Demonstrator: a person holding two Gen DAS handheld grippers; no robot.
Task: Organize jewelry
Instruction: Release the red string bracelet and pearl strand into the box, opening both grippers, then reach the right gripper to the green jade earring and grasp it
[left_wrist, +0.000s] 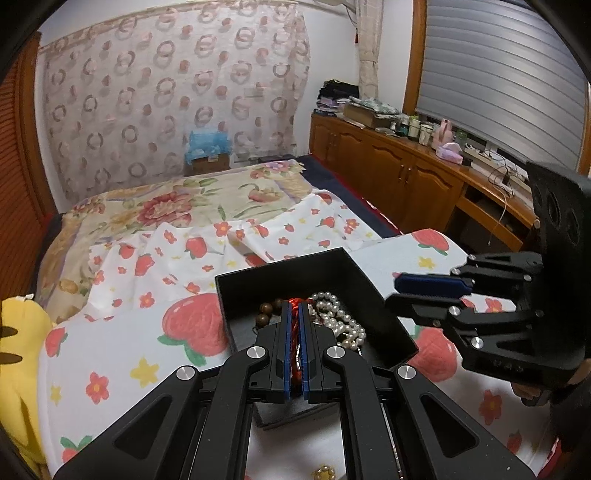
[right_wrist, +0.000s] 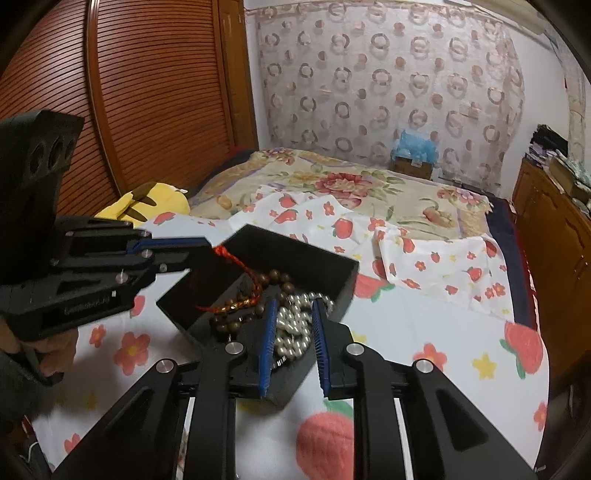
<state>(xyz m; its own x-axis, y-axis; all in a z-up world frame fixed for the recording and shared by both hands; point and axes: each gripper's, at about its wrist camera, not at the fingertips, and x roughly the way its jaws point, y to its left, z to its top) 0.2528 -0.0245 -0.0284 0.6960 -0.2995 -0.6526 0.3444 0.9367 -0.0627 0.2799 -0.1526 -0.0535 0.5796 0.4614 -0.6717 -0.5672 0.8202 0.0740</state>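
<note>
Box: black jewelry box (right_wrist: 334, 271) open on strawberry sheet (right_wrist: 436, 332), pearls (right_wrist: 291, 332) and wooden beads (right_wrist: 275, 278) inside.
Left gripper (left_wrist: 295, 314): clamped on red cord (left_wrist: 294, 325), above box.
Right gripper (right_wrist: 293, 314): jaws parted, empty, over pearls.
Room: clear sheet beyond box's far rim.

Left gripper (left_wrist: 294, 332) tilts down over the near edge of the black box (left_wrist: 369, 291), its blue pads pinched tight on a red cord (left_wrist: 294, 325), and a hand (right_wrist: 48, 350) grips its handle from below. Right gripper (right_wrist: 293, 332) angles down over the same box from the other side, jaws parted a little with nothing pressed between them, fingers poised just above the box's inside.
</note>
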